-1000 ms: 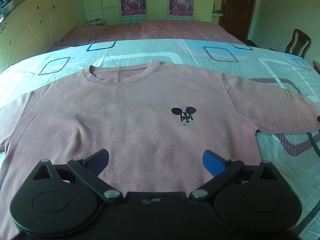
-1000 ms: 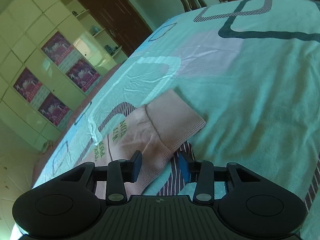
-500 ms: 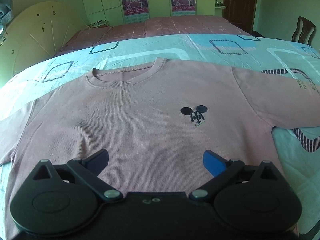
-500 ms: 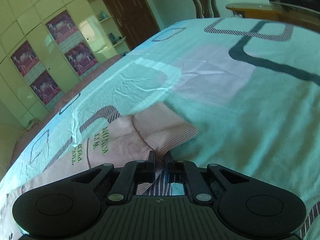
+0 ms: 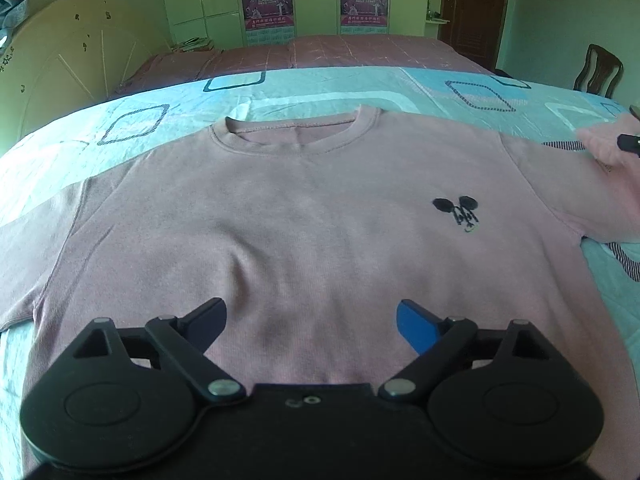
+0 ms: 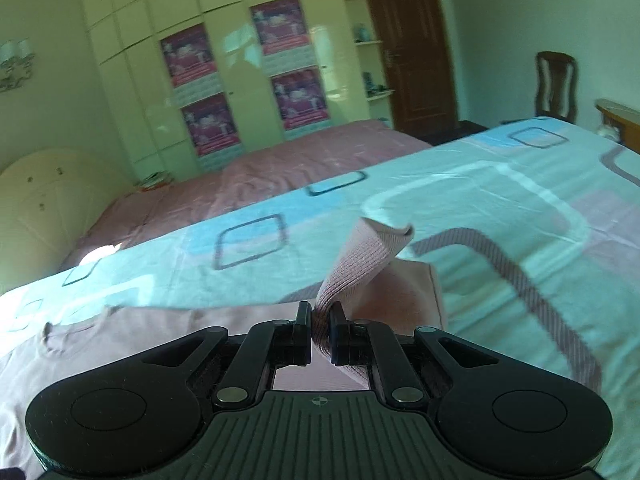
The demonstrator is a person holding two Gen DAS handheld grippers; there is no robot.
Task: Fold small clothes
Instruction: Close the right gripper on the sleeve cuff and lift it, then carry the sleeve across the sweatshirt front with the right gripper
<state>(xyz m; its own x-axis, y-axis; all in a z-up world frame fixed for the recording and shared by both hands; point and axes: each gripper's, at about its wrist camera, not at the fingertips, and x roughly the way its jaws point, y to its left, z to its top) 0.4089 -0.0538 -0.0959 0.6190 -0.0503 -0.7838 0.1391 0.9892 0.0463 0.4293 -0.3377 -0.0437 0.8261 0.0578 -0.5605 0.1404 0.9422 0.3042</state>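
Spread on a bed (image 5: 100, 136) with a turquoise patterned sheet, a pink knit sweatshirt (image 5: 320, 220) lies flat. Its cuff (image 6: 360, 264), flat a second ago, has been pinched and lifted by the clenched right gripper (image 6: 320, 334); sleeve folding is judged begun. The left gripper (image 5: 310, 322), empty, is closing above the hem.

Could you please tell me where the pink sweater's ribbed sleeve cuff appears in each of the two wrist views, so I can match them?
Left wrist view: the sleeve cuff is at the far right edge, lifted off the bedsheet.
Right wrist view: the cuff is at centre, rising from the shut right gripper.
Shared landmark: the sweater's round neckline.
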